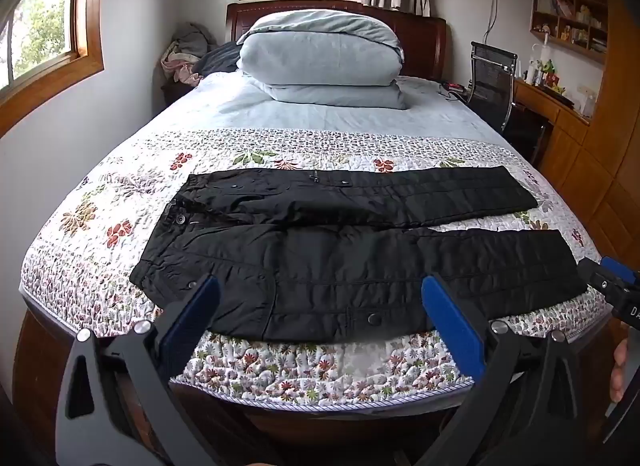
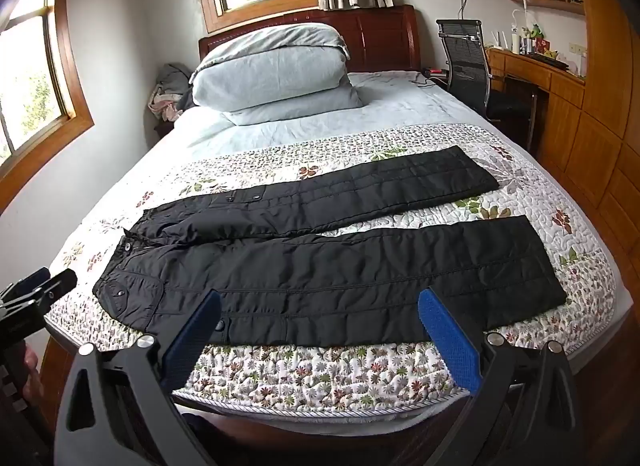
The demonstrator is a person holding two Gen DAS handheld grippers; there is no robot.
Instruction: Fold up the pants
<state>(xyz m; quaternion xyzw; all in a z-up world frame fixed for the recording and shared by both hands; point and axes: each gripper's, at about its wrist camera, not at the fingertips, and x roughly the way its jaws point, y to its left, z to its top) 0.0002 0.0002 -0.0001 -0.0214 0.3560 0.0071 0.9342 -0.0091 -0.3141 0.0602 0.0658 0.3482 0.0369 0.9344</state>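
Left wrist view: black quilted pants [image 1: 340,250] lie flat, legs parted, near the foot edge of my floral-quilted bed [image 1: 312,370]. My left hand-held gripper [image 1: 320,306] and right hand-held gripper [image 2: 318,318] hang released above that edge.

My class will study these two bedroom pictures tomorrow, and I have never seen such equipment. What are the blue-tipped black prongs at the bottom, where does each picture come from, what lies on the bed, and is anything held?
There is no robot here. A person holds a two-finger gripper in each hand, and each gripper carries a wide-angle camera that looks along its fingers. One picture comes from the left gripper, the other from the right gripper. The prongs are the gripper fingers with blue pads. Each gripper also shows at the edge of the other's picture. Black pants lie spread flat across a flowered quilt on the bed, waist to the left, legs apart. A folded grey duvet sits by the headboard. Both grippers stand wide open and hold nothing.
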